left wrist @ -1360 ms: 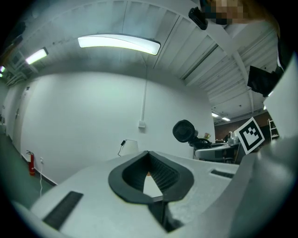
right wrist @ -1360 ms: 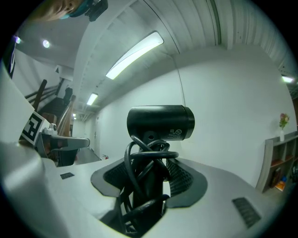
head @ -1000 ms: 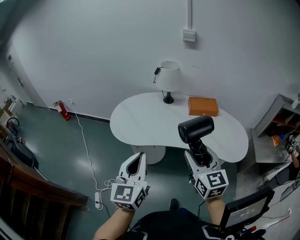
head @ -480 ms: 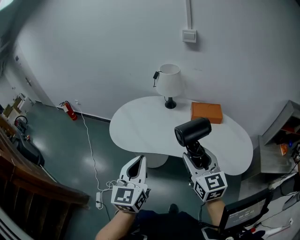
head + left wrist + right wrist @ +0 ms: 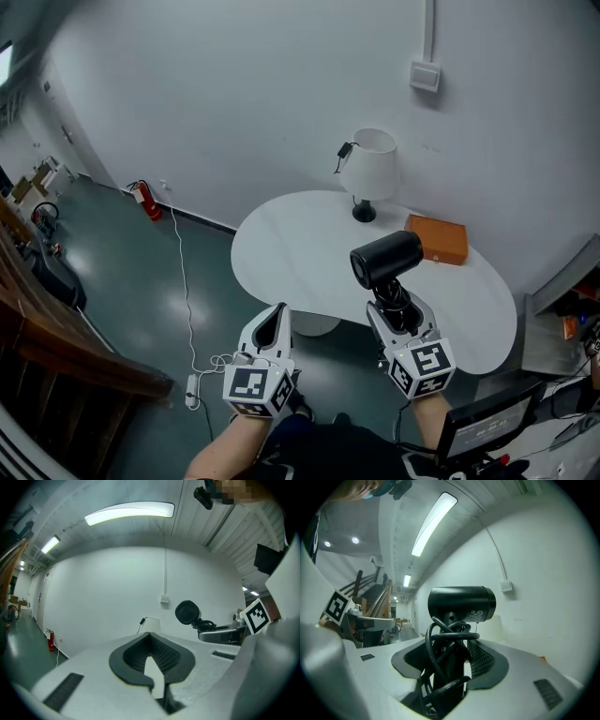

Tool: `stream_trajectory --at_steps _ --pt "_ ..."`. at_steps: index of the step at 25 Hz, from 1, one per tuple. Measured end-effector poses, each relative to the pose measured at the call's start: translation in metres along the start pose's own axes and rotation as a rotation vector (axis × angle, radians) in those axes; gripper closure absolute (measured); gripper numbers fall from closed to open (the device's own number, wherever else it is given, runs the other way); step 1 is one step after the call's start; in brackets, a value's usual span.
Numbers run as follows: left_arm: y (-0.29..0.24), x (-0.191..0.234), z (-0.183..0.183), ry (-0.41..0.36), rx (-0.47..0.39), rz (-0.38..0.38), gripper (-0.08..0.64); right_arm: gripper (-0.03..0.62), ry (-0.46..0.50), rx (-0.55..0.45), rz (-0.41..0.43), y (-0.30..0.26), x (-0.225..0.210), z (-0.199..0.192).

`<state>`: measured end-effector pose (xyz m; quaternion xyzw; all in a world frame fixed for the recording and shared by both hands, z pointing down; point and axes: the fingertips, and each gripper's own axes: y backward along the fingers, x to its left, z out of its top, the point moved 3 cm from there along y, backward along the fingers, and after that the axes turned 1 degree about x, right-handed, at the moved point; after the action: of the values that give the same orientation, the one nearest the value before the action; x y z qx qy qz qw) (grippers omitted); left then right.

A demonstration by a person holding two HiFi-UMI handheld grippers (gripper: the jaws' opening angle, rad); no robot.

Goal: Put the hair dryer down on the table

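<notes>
Currently: black hair dryer, probably light, rigid, top-heavy; best gripped at its cord-wrapped handle. Held upright in right gripper, jaws clamped wide, near white table's near edge. Left gripper closed, empty.

The white counter lies open across its near and left parts, reachable from the front edge. A lamp and an orange box stand along its far side, close to the wall, crowding that strip.
</notes>
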<state>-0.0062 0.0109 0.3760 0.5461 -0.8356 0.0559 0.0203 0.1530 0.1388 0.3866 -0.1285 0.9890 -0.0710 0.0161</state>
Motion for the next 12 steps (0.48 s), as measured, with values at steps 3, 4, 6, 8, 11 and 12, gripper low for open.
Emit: stream_trajectory --at_steps 3,4,6,8,11,12 --pt "-0.01 0.026 0.006 0.01 -0.014 0.024 0.554 0.347 0.022 0.014 0.017 -0.029 0.006 0.005" --pt "-0.014 0.034 0.007 0.014 -0.015 0.032 0.554 0.347 0.025 0.015 0.023 -0.038 0.006 0.008" --pt "-0.022 0.05 0.007 0.028 -0.009 0.035 0.554 0.347 0.024 0.017 0.034 -0.057 0.008 0.011" --pt "-0.028 0.062 0.005 0.06 0.001 0.019 0.554 0.347 0.028 0.025 0.045 -0.075 0.011 0.013" --pt "-0.04 0.079 0.002 0.083 0.008 0.01 0.554 0.348 0.05 0.038 0.072 -0.104 0.018 0.014" --pt "-0.044 0.087 0.002 0.082 0.009 0.021 0.554 0.347 0.06 0.039 0.084 -0.113 0.02 0.016"
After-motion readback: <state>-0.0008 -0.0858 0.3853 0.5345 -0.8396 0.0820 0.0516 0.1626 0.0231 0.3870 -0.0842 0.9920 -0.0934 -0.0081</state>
